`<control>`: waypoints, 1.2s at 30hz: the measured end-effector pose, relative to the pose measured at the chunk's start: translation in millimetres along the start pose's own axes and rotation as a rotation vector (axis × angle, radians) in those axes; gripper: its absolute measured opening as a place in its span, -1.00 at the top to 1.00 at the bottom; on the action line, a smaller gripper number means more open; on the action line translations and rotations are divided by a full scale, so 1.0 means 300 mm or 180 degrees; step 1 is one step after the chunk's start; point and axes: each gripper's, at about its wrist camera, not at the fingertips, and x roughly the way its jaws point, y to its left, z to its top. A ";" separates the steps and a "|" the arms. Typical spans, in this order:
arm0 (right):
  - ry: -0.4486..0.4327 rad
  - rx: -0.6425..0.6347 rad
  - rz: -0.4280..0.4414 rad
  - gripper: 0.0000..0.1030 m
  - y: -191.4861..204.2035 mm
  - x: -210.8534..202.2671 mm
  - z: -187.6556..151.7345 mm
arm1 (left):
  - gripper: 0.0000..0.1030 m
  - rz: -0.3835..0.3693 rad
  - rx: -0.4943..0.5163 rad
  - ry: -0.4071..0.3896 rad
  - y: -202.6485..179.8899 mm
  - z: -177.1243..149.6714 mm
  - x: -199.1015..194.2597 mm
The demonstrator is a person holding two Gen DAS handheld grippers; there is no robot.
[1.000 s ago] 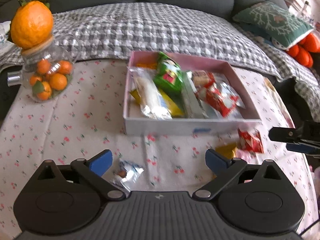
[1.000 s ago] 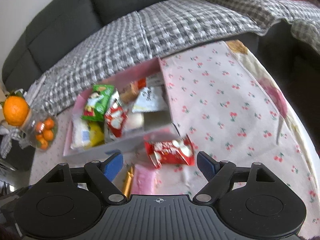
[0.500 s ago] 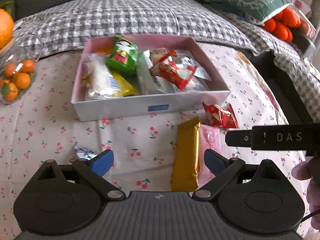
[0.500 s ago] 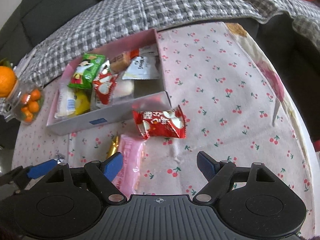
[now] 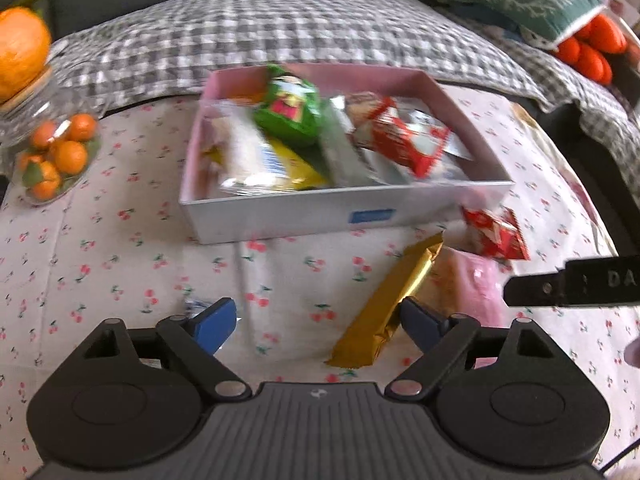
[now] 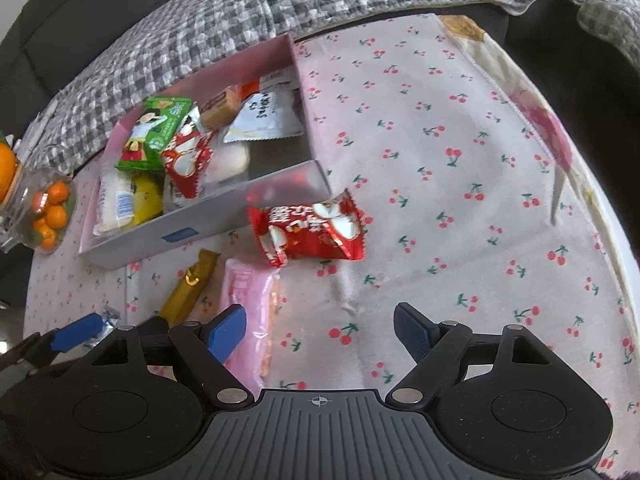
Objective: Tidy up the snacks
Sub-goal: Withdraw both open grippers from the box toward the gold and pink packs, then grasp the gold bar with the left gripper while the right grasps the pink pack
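Low table under a cherry-print cloth [image 6: 460, 128], set against a dark sofa draped in a grey checked blanket [image 5: 280, 28].

Loose snacks, all on the cloth just in front of the box:
- Gold bar [image 5: 390, 300]: lying on a diagonal, near end at the inner face of the left gripper's right-hand pad, not gripped.
- Pink packet [image 6: 250, 308]: flat, just beside the gold bar, partly under the right gripper's left-hand pad as seen from the right wrist view.
- Red packet [image 6: 308, 232]: crumpled, against the box's near corner.
- Small silver-wrapped sweet [image 6: 106, 318]: at the far left, beside the left gripper's blue pad.

Box [image 5: 320, 216]: white outside, pink inside, open-topped, already heaped with a green packet [image 5: 290, 110], red, yellow and white wrappers. Room left mainly at its right-hand end.

Left gripper [image 5: 316, 320]: spread wide, jaws closing, nothing pinched; only bare cloth and the gold bar's end between the pads.

Right gripper [image 6: 320, 328]: spread wide, empty, poised over bare cloth between pink packet and table edge.

Handling advice, as judgement:
- Gold bar likely next for the left; best taken across its short width, near mid-length, so it does not swing.
- Pads to come down either side of the bar, clear of the pink packet touching it.
- Wrappers slippery and soft; firm, slow squeeze, not a snap.
- Release over the box's emptier end, low, to avoid toppling the heap.

Beyond: glass jar of small oranges [image 5: 52, 156] at the left, well apart from the work.
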 end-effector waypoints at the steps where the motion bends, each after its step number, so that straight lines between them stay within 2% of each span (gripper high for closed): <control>1: 0.0012 -0.0001 0.0019 -0.61 0.007 0.003 0.000 | -0.72 0.0021 -0.0021 -0.0014 0.015 -0.001 -0.006; 8: 0.0115 -0.0017 0.0108 -0.61 0.075 0.037 -0.006 | -0.57 0.0265 0.0020 -0.0085 0.049 0.002 -0.029; 11: 0.0175 -0.0035 0.0093 -0.57 0.108 0.060 -0.005 | -0.54 0.0279 0.0010 -0.0072 0.066 -0.006 -0.030; 15: 0.0153 -0.0159 -0.0034 -0.28 0.154 0.074 -0.006 | -0.50 0.0199 0.0055 -0.0103 0.076 -0.013 -0.044; 20: 0.0126 -0.0342 -0.0130 0.12 0.167 0.070 -0.012 | -0.40 -0.0026 0.0333 -0.0184 0.040 -0.009 -0.031; 22: 0.0127 -0.0374 -0.0100 0.35 0.155 0.066 -0.013 | -0.35 -0.0128 0.0481 -0.0205 0.029 -0.010 -0.020; 27: 0.0138 -0.0368 0.0021 0.40 0.109 0.051 -0.017 | -0.24 -0.0347 0.0838 -0.0182 0.005 -0.012 0.028; 31: 0.0129 -0.0464 0.0051 0.40 0.098 0.042 -0.033 | -0.15 -0.0349 0.1067 -0.0147 -0.018 -0.018 0.060; 34: 0.0123 -0.0547 0.0077 0.40 0.091 0.036 -0.045 | -0.09 -0.0388 0.1012 -0.0114 -0.015 -0.007 0.063; 36: 0.0125 -0.0573 0.0100 0.40 0.083 0.034 -0.049 | 0.07 -0.0440 0.0922 -0.0047 -0.011 -0.003 0.063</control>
